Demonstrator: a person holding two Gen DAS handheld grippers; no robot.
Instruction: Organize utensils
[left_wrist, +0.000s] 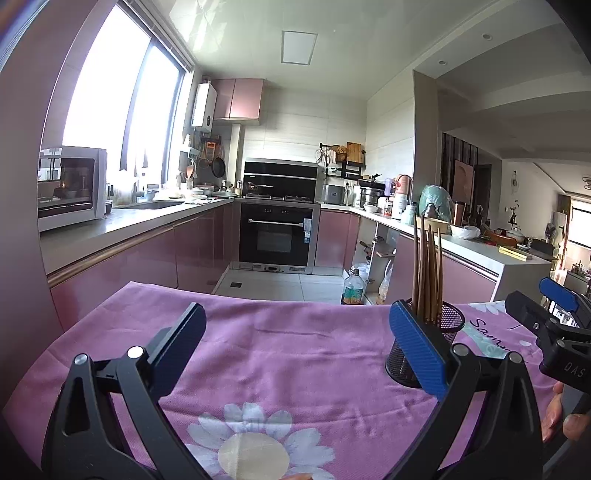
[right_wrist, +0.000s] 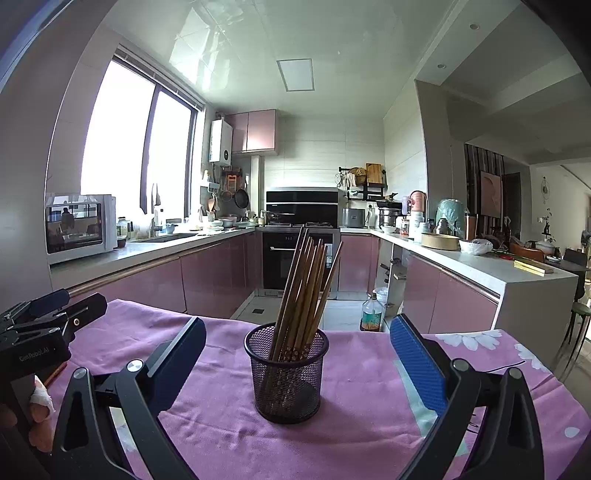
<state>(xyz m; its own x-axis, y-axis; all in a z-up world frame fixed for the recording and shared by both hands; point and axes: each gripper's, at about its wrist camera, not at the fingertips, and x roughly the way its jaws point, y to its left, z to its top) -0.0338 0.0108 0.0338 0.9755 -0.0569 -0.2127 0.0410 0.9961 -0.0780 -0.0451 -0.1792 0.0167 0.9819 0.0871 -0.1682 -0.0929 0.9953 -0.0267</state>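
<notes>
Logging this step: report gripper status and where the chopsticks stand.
Left gripper open, empty. Right gripper open, empty, black mesh cup between its fingers, untouched. Brown wooden chopsticks upright in cup on pink floral cloth. Nothing obstructing.

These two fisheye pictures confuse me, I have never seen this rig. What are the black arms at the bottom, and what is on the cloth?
No robot here: a person holds a two-finger claw in each hand, each with a camera looking along its fingers. One picture is from the left claw, the other from the right claw. Both are open and hold nothing. On the pink flowered cloth stands a black mesh cup with wooden chopsticks upright in it, in front of the right claw. A kitchen lies behind.
</notes>
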